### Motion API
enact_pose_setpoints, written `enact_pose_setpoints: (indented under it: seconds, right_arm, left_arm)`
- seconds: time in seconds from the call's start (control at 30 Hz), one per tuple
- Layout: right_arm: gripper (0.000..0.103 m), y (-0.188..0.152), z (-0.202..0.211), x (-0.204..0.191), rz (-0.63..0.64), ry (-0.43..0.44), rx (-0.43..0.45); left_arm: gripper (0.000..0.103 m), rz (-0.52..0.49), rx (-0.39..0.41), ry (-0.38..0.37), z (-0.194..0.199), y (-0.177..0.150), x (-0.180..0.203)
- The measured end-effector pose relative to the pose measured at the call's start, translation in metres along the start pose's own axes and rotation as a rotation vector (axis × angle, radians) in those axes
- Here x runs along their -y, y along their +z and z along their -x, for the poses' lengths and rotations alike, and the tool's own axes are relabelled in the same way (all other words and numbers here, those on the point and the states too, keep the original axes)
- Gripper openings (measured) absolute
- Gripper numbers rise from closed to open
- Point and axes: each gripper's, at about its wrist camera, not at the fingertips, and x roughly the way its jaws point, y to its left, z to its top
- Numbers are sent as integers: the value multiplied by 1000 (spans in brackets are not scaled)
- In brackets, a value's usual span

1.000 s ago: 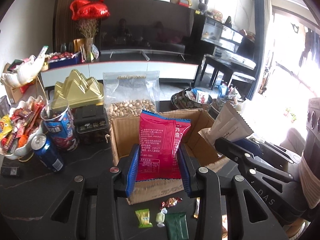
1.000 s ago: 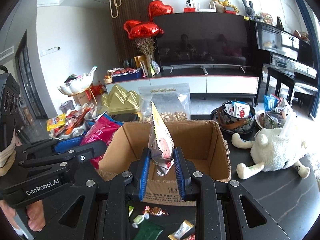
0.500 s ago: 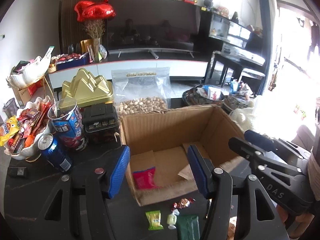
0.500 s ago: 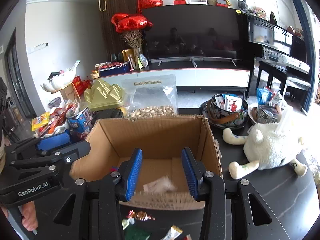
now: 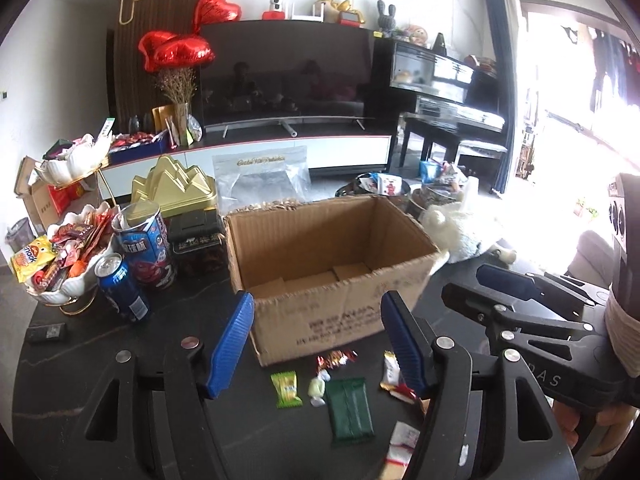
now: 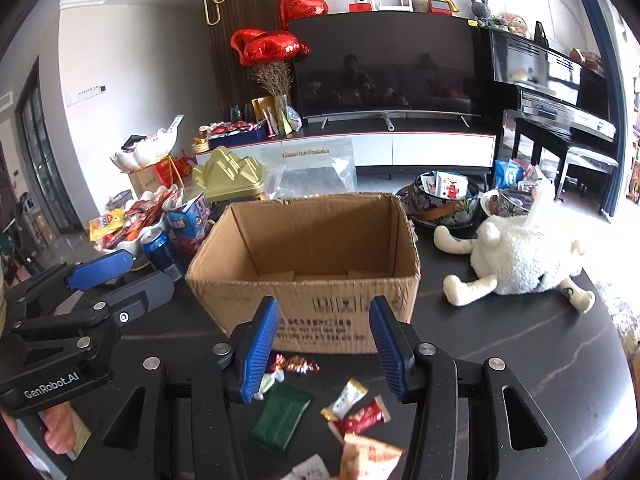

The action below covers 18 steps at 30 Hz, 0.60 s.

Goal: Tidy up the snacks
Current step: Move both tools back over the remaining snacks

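Note:
An open cardboard box (image 5: pixel 344 308) stands on the dark table; it also shows in the right wrist view (image 6: pixel 320 320). Its inside floor is mostly hidden by the front wall. My left gripper (image 5: pixel 320 340) is open and empty, pulled back in front of the box. My right gripper (image 6: pixel 322 346) is open and empty, also in front of the box. Loose snacks lie between the grippers and the box: a green packet (image 5: pixel 350 404) (image 6: pixel 282 412), a yellow-green candy (image 5: pixel 286 388), a white candy (image 5: pixel 316 390), a red foil candy (image 5: pixel 336 358) (image 6: pixel 294 364), and small red and gold sachets (image 6: pixel 356 408).
Left of the box stand a blue can (image 5: pixel 124 292), a blue tube (image 5: pixel 146 248), a white bowl of snacks (image 5: pixel 68 256) and a gold tin (image 5: pixel 176 192). A pistachio bag (image 5: pixel 262 184) is behind the box. A white plush toy (image 6: pixel 524 256) and snack bowls (image 6: pixel 444 196) are at the right.
Both grippers opened and let go: the red packet and the silver packet dropped into the box. Both grippers then drew back from over the box toward the table's near side.

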Motion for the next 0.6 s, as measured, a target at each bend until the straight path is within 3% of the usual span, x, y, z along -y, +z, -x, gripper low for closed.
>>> enact_pose_setpoints:
  seconds: [0.4, 0.6]
  right_arm:
    - [53, -57, 34, 11, 2, 6, -23]
    - [53, -84, 32, 18, -19, 22, -75]
  left_arm:
    - [66, -43, -31, -38, 23, -52, 37]
    - [66, -62, -98, -83, 18, -81, 52]
